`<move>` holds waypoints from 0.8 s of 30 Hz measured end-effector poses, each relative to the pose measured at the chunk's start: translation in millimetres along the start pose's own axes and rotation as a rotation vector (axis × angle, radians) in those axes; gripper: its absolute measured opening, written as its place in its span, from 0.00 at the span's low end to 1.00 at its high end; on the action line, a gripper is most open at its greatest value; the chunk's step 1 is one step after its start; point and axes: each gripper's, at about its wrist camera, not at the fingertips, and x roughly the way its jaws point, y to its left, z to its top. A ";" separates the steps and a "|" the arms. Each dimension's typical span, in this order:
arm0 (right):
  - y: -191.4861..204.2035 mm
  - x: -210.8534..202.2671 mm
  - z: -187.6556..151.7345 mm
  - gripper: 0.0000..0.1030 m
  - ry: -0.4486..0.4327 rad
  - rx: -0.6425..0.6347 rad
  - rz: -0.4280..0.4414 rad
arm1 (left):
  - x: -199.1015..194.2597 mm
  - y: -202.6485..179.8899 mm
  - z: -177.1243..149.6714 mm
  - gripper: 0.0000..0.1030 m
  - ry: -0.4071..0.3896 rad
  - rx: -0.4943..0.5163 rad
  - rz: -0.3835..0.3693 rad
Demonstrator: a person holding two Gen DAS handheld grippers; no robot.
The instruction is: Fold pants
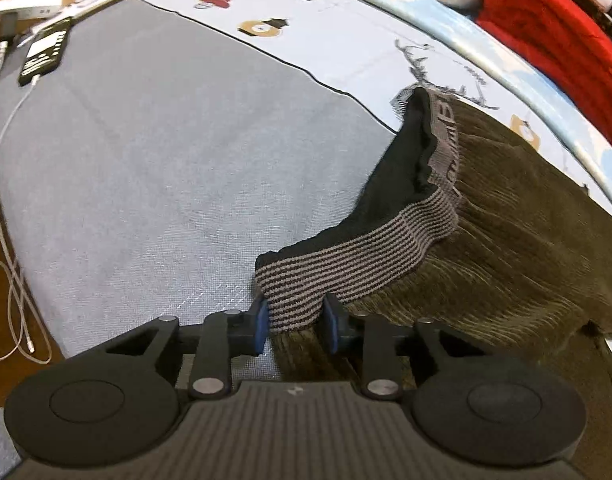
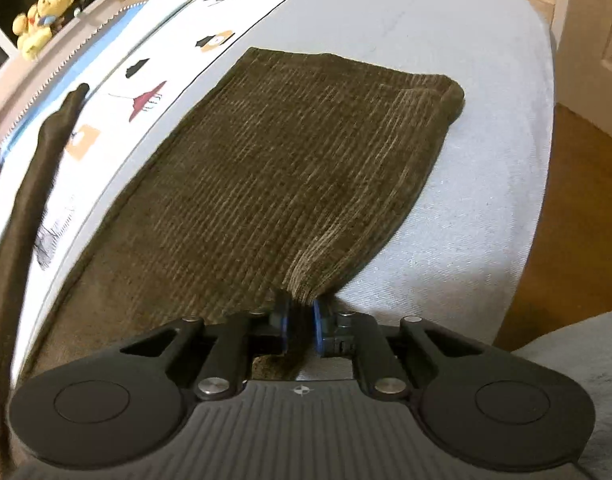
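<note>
The left claw (image 1: 296, 322) pinched the striped waistband (image 1: 345, 256) of the pants (image 1: 525, 248); the right claw (image 2: 300, 322) pinched their corduroy edge. They lay on the bed (image 2: 465, 120), seemingly near its patterned side.

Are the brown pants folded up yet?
Partly folded: the brown corduroy pants lie doubled, rounded fold at the far end, striped waistband lifted.
</note>
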 end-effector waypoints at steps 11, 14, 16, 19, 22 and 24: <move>66.1 -67.0 -9.1 0.68 -0.150 -0.321 0.149 | -26.9 -20.1 60.5 0.57 -0.171 0.093 -0.017; 84.1 -63.8 -4.8 0.68 -0.149 -0.427 0.222 | -2.3 -56.5 85.8 0.21 -0.120 0.170 -0.061; 94.3 -54.0 -2.2 0.68 -0.163 -0.477 0.234 | 15.3 -76.9 100.6 0.21 -0.096 0.180 -0.069; 101.6 -36.9 0.2 0.68 -0.146 -0.482 0.243 | 41.8 -100.2 118.9 0.22 -0.061 0.184 -0.080; 108.2 -20.0 1.6 0.68 -0.105 -0.468 0.226 | 70.8 -117.3 126.1 0.22 -0.007 0.212 -0.059; 109.6 -11.2 1.9 0.68 -0.093 -0.465 0.205 | 85.1 -124.5 122.9 0.25 0.015 0.231 -0.052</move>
